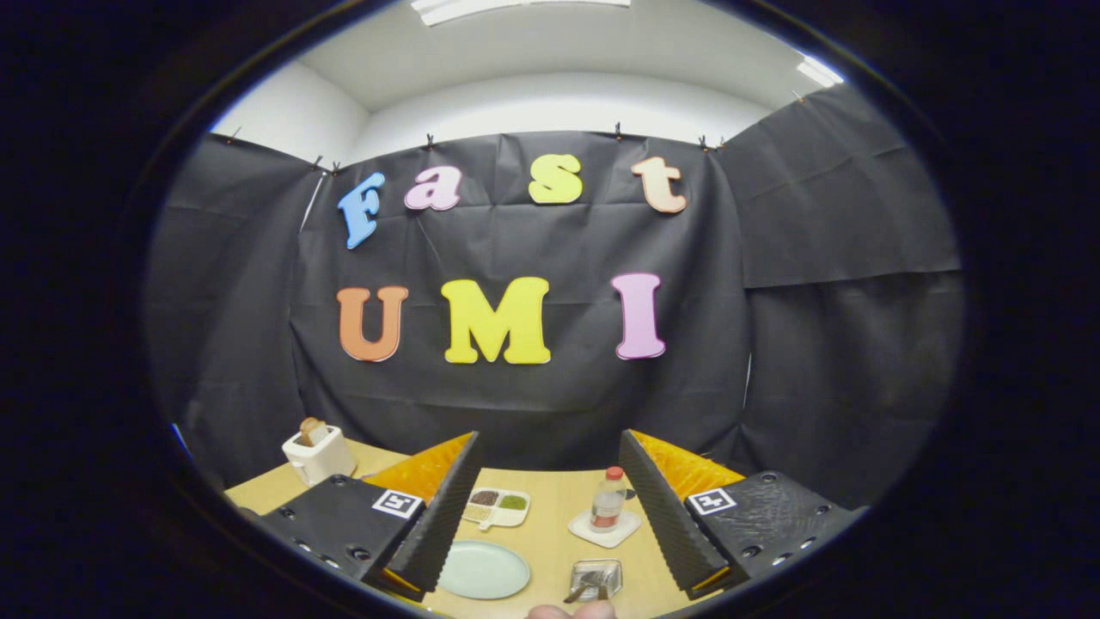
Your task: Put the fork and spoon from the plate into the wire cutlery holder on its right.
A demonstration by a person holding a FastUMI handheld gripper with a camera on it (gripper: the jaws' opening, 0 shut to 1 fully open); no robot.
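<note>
**Jaws wide apart, nothing held: cutlery looks to be in the holder already**

Jaws stand fully spread w/ nothing btwn them. The ridged inner faces angle outward over the wooden surface (pixel 550 537).

Far left, beyond the left finger: a white boxy toaster (pixel 316 457) w/ a slice of bread sticking up from its slot. Just ahead, btwn the fingers, a small divided dish (pixel 497 507) holds dry grains or seeds in separate compartments, brown and green among them. Nearer, beside the left finger, sits the plate (pixel 484 569): round, pale green, smooth and glossy, prob. ceramic. It looks bare, no fork or spoon on it.

Right of centre, a clear plastic bottle (pixel 608 499) w/ a red cap stands upright on a white square coaster (pixel 604 530). Nearer than that, to the plate's right, is the wire cutlery holder (pixel 595 578): small, squarish, shiny metal. Slim metal pieces (pixel 587 590) lean inside it, likely the fork and spoon, but too small to tell which is which. A person's fingertips (pixel 571 611) show just below the holder.

Judgement: placing step seems done, task at or near its end. Next move, if any, calls for checking both pieces sit inside the wire walls, then pulling back w/o knocking the bottle.
</note>
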